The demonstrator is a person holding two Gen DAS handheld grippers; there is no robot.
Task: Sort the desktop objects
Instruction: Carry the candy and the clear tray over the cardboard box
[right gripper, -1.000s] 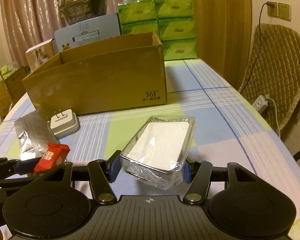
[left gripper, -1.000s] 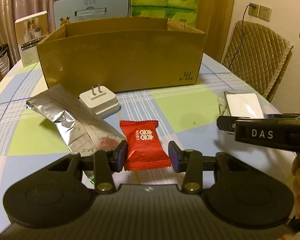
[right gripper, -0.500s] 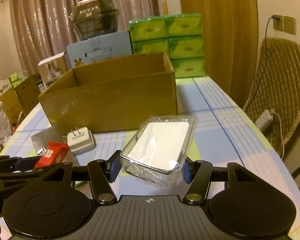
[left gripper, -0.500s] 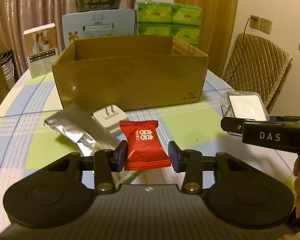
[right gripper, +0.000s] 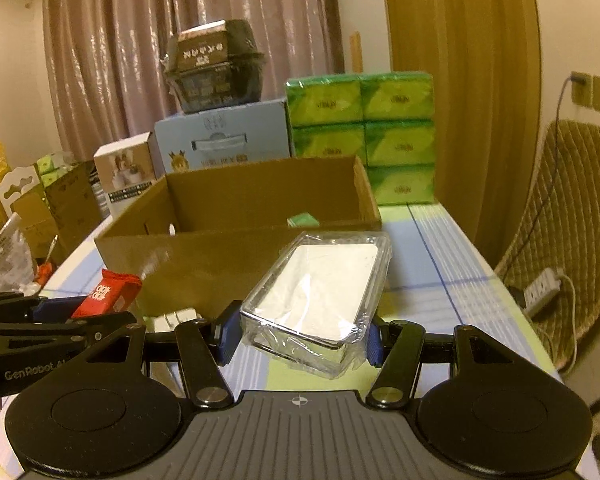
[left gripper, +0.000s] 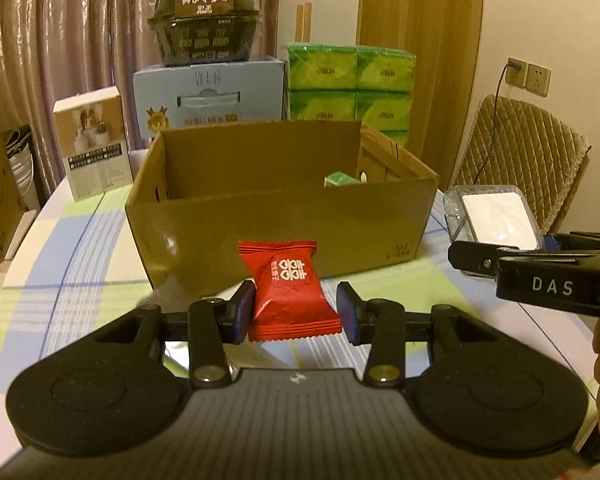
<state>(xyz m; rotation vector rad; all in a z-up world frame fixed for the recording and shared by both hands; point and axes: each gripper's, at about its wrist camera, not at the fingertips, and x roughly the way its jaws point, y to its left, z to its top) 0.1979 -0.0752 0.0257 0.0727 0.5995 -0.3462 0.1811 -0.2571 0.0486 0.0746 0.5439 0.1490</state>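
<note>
1. The left gripper is clamped on a red candy packet, held clear of the table at 6 o'clock.
2. The right gripper is clamped on a clear-wrapped white box; its lower edge blurs into the plastic wrap.
3. A white plug at 8 o'clock is mostly hidden behind the right gripper's finger.
4. At 12 o'clock stands the open cardboard box; only a corner of a green item inside shows.
5. Tissue packs behind are partly hidden.
</note>
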